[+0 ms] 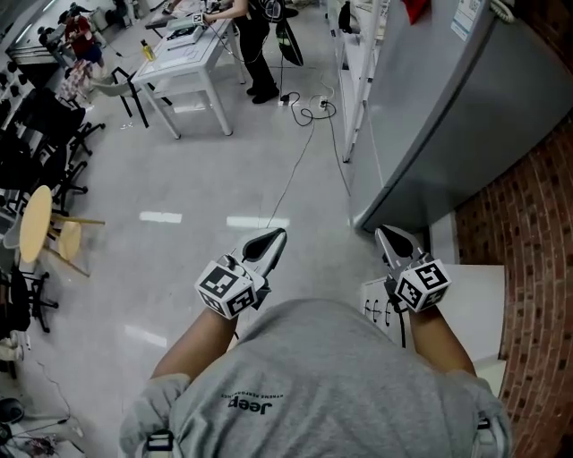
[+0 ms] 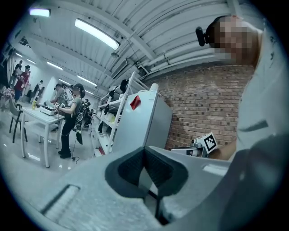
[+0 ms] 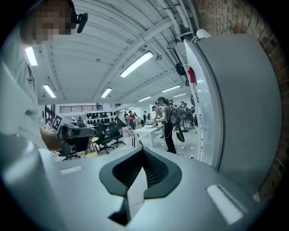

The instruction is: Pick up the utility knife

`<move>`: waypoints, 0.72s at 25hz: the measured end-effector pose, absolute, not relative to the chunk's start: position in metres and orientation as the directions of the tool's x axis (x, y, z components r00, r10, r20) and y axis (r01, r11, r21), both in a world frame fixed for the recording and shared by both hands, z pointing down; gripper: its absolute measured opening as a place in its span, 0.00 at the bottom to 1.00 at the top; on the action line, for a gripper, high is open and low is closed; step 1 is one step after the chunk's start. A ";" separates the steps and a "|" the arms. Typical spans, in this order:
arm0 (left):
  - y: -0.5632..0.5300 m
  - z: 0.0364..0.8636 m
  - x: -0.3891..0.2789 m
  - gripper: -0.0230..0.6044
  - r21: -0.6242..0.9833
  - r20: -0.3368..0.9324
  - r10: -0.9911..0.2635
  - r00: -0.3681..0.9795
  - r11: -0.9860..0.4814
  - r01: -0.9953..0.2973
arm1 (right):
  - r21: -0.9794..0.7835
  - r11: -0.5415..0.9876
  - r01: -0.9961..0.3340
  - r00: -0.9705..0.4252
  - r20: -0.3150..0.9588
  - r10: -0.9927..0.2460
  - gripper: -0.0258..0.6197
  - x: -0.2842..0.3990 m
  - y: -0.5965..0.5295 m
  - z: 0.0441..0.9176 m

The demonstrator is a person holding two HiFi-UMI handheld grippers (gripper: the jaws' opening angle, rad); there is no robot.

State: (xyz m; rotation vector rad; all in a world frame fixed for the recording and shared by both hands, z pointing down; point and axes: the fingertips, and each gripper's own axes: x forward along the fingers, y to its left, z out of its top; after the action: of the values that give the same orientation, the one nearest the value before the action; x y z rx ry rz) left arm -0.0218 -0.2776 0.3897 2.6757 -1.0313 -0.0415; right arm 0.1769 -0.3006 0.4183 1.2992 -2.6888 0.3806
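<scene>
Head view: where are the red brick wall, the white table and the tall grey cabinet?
Red brick wall (image 1: 537, 224), head view, bare bricks at the right edge.
White table (image 1: 183, 63), head view, bare part of its top.
Tall grey cabinet (image 1: 448, 116), head view, its flat side.

Grey shirt (image 1: 331, 367): brand word "Jeep" printed across it, seen upside down; the smaller line beside it is too small to read. Sheet (image 1: 466, 16) on grey cabinet (image 1: 448, 125): print illegible.
</scene>
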 end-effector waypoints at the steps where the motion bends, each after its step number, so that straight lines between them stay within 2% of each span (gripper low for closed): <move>1: -0.280 0.388 -0.025 0.03 0.266 0.065 -0.663 0.746 -0.709 -0.654 | -0.164 0.597 -0.785 -0.619 0.224 -0.753 0.06 0.175 -0.303 0.417; 17: -0.289 0.389 -0.035 0.03 0.295 0.058 -0.673 0.737 -0.694 -0.657 | -0.133 0.601 -0.788 -0.615 0.219 -0.758 0.06 0.171 -0.316 0.405; 18: -0.289 0.389 -0.035 0.03 0.296 0.056 -0.672 0.738 -0.695 -0.655 | -0.129 0.607 -0.785 -0.619 0.223 -0.753 0.11 0.170 -0.315 0.406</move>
State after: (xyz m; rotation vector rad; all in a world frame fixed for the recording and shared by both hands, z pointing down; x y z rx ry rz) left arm -0.0351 -0.2893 0.3889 2.6442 -1.0364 -0.0812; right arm 0.1704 -0.3149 0.4059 1.2924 -2.6825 0.3225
